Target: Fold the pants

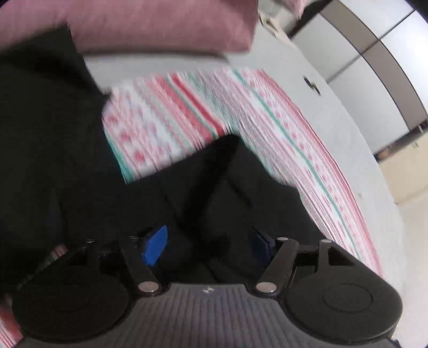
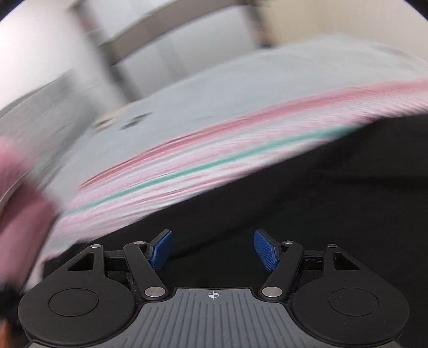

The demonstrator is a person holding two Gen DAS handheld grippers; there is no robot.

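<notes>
In the left wrist view, the black pants (image 1: pixel 187 192) are seen spread across the lower and left parts of the frame on a pink, white and green patterned cloth (image 1: pixel 171 115), with the left gripper (image 1: pixel 210 247) held wide open above the dark fabric, nothing pinched between its blue pads. A pink garment (image 1: pixel 160 24) is seen along the upper edge on the grey table (image 1: pixel 334 107). In the blurred right wrist view, the right gripper (image 2: pixel 214 250) is likewise shown open and empty over the pants (image 2: pixel 294 208), which fill the lower right.
</notes>
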